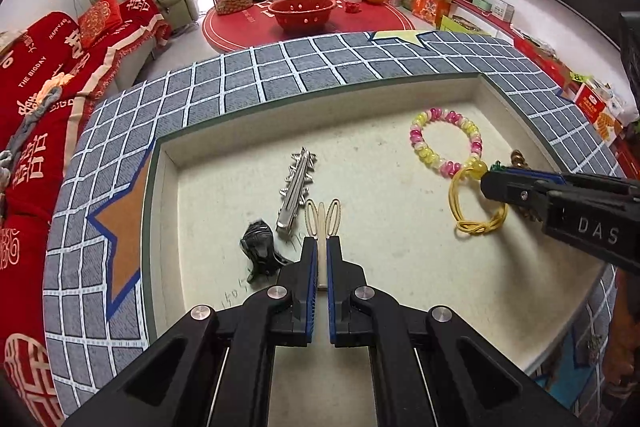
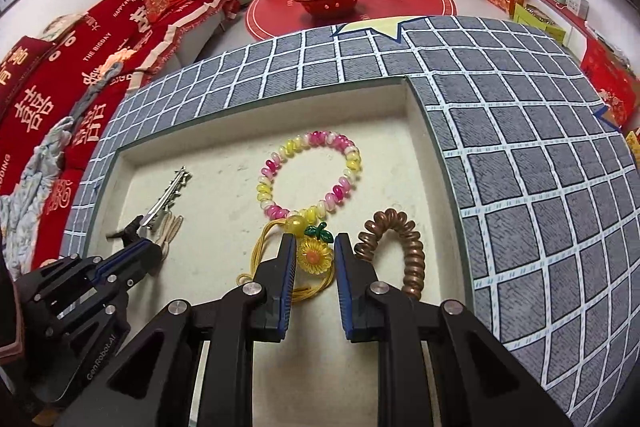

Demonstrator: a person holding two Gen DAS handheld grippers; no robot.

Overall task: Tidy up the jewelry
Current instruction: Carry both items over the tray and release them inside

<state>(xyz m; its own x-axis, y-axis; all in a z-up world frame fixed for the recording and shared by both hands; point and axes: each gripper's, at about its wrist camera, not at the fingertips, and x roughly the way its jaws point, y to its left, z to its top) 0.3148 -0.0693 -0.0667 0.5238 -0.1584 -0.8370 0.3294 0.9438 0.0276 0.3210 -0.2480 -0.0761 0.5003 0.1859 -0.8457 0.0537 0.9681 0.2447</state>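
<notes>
A: Left gripper (image 1: 322,247) pinches the beige hairpin (image 1: 322,219), low in the tray (image 1: 400,83).

B: And the right gripper (image 2: 315,247)?

A: Narrowed around the yellow sunflower tie (image 2: 315,257) (beside the brown coil (image 2: 400,247)); whether the pads press it, I cannot tell.

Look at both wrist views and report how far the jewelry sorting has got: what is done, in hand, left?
Done: five pieces lie in the tray: beaded bracelet, silver clip, black clip, coil tie.

In hand: left gripper shut on the cream hairpin; right gripper holds the sunflower hair tie.

Left: both held pieces need releasing; no further grouping shows.
</notes>
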